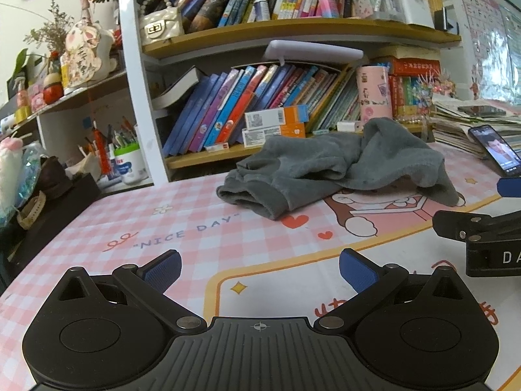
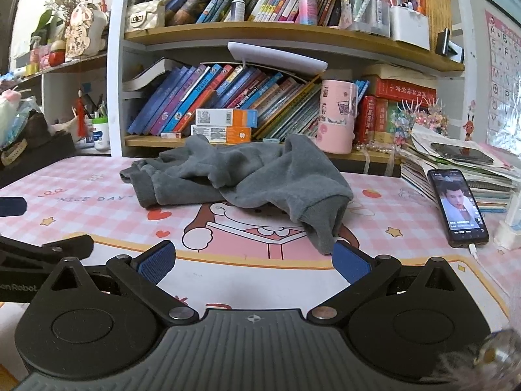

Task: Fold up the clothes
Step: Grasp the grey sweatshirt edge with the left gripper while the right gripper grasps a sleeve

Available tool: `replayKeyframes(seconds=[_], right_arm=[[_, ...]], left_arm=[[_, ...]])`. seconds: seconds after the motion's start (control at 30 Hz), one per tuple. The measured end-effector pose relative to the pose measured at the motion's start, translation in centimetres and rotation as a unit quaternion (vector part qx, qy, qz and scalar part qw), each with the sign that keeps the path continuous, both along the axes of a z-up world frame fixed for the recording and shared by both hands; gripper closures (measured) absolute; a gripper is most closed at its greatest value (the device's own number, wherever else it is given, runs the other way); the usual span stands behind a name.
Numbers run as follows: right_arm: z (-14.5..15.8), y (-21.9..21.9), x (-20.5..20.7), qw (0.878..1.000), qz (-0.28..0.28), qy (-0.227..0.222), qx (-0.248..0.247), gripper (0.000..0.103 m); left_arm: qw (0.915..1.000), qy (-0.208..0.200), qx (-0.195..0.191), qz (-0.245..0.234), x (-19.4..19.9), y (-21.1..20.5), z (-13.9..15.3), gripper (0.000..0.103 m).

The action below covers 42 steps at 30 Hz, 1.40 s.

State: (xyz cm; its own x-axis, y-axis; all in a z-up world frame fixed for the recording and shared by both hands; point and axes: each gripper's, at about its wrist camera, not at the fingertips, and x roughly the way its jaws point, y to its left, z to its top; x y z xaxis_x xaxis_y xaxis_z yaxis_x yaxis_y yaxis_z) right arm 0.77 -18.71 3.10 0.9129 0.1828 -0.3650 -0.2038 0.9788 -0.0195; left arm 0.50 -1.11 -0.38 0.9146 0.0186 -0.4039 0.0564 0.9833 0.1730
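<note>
Now | left tongs wide, low | right tongs wide (near grey garment)

Quick count: one crumpled grey garment on the bench. Two phones, one lit up and one dark on the paper stack. One pink cup, two orange-and-white boxes, one cream handbag. Two claws, left and right, both spread wide.
</note>
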Motion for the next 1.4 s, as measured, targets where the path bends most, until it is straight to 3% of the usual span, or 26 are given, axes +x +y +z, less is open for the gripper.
replayKeyframes(seconds=[0.3, 0.53, 0.7, 1.0, 1.13, 1.27, 1.4], right_arm=[[0.0, -0.2, -0.1, 1.0, 0.012, -0.001, 0.009, 0.0], [-0.4, -1.5, 2.3, 0.996, 0.039, 0.055, 0.06, 0.0], [0.5, -1.9, 5.0, 0.997, 0.049, 0.04, 0.033, 0.0], [1.1, -1.2, 12.9, 0.999, 0.041, 0.026, -0.012, 0.003], [0.2, -1.6, 13.8, 0.998, 0.042, 0.027, -0.022, 0.016], [0.1, -2.3, 13.2, 0.998, 0.044, 0.018, -0.029, 0.017], [-0.3, -2.6, 13.6, 0.998, 0.032, 0.032, -0.046, 0.017]], left_arm=[[0.9999, 0.011, -0.001, -0.004, 0.3, -0.1, -0.1, 0.0], [0.9986, 0.028, -0.038, -0.022, 1.1, 1.3, -0.1, 0.0], [0.9999, 0.007, 0.009, -0.011, 2.7, 1.2, 0.5, 0.0], [0.9999, 0.001, -0.01, -0.008, 7.4, 1.0, 1.7, 0.0], [0.9994, 0.023, -0.007, -0.023, 9.9, 0.0, 1.0, 0.0], [0.9983, 0.045, -0.031, -0.02, 12.9, -0.3, 0.4, 0.0], [0.9942, 0.062, -0.087, 0.007, 15.8, 0.5, 0.1, 0.004]])
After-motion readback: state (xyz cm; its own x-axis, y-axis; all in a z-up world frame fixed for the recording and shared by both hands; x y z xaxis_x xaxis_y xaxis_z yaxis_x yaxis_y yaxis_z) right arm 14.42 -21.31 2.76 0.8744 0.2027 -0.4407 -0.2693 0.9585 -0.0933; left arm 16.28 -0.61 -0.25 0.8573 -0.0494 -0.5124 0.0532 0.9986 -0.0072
